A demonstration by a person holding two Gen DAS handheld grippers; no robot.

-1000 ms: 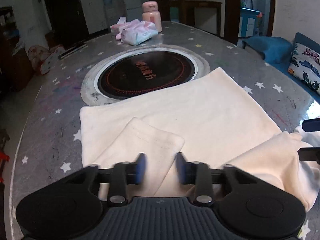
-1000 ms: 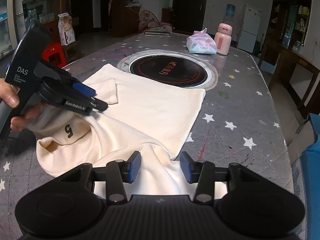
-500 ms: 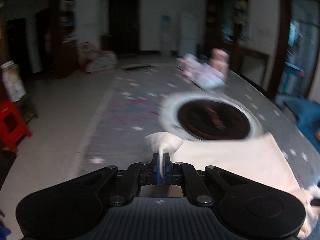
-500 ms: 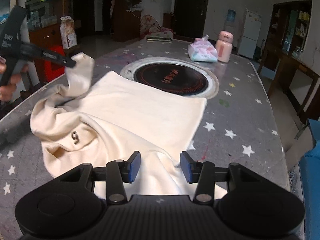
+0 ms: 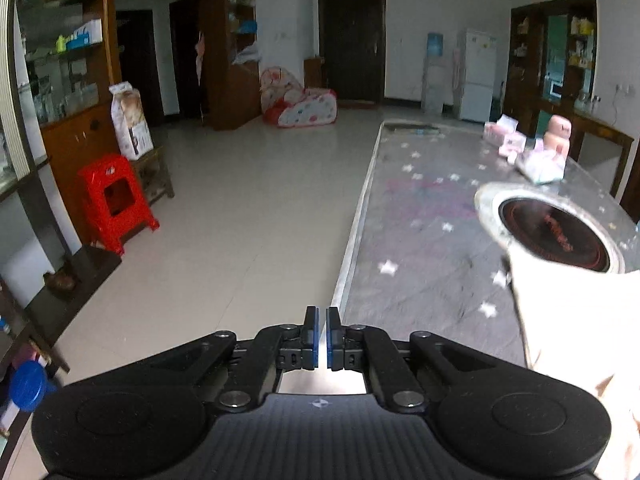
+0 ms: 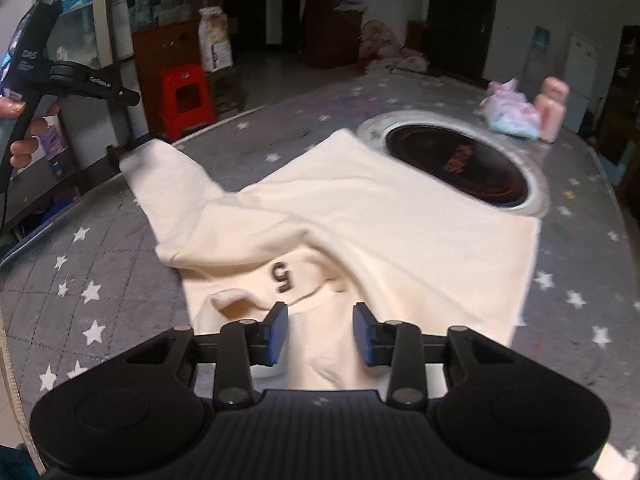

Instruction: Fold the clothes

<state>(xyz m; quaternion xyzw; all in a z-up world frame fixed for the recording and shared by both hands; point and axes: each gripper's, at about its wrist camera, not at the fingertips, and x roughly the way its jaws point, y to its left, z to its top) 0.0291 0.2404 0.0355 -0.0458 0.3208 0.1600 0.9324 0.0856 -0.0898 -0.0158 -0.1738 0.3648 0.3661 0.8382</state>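
Note:
A cream sweatshirt [image 6: 360, 216] with a dark "5" on it lies spread on the grey star-patterned table [image 6: 100, 264]. One sleeve [image 6: 168, 168] stretches out to the table's left edge. My right gripper [image 6: 320, 334] is open and empty, hovering just above the garment's near hem. My left gripper [image 5: 322, 338] is nearly shut with nothing between its pads, held over the table's left edge. It also shows in the right wrist view [image 6: 132, 100], above the sleeve end and apart from it. A part of the sweatshirt [image 5: 572, 320] shows at the right of the left wrist view.
A round black induction hob [image 6: 460, 160] is set in the table beyond the sweatshirt. A tissue pack [image 6: 512, 114] and a pink bottle [image 6: 554, 108] stand at the far end. A red stool [image 5: 112, 200] and wooden cabinets [image 5: 68, 80] stand left of the table.
My left gripper pinched the folded sleeve, pulled it out to the left, let go and swung out over the table's edge. My right gripper moved left above the hem, still open.

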